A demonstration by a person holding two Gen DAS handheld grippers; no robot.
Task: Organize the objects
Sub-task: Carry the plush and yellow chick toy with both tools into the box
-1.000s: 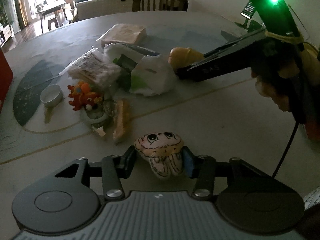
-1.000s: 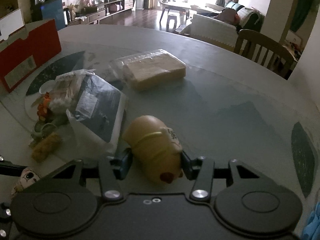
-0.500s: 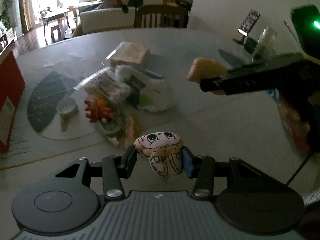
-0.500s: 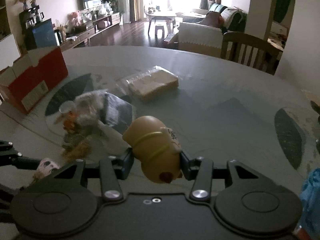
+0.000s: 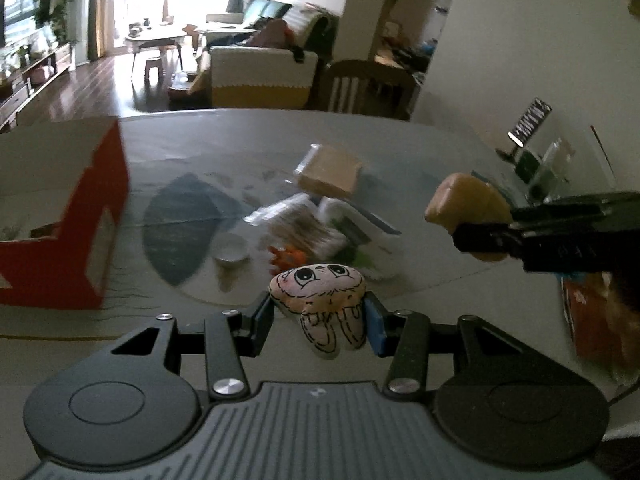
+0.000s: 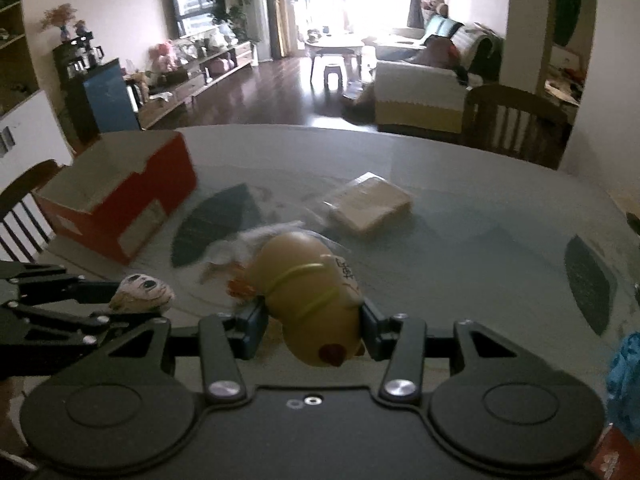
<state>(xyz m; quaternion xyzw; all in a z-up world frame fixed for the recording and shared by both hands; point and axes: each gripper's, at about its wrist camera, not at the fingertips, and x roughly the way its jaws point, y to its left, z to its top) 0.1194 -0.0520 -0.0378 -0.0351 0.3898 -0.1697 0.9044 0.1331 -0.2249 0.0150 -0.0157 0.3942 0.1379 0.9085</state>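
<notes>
My left gripper (image 5: 318, 316) is shut on a small white cartoon-face plush (image 5: 320, 300), held in the air above the table. My right gripper (image 6: 314, 322) is shut on a tan bun-shaped soft toy (image 6: 308, 292), also lifted. In the left wrist view the tan toy (image 5: 468, 204) and the right gripper show at the right. The white plush (image 6: 142, 290) and the left gripper show at the left of the right wrist view. An open red cardboard box (image 5: 64, 220) (image 6: 120, 196) stands on the table's left side.
A pile on the round table (image 6: 460, 240) holds plastic bags (image 5: 304, 224), an orange toy (image 5: 286, 258) and a small white cup (image 5: 230, 250). A wrapped tan block (image 6: 368, 204) lies farther back. Wooden chairs (image 6: 516, 120) stand around the table; a phone stand (image 5: 528, 128) is far right.
Both grippers have risen and swung left with their toys; the red box has come into full view and the pile on the table has dropped farther below.
</notes>
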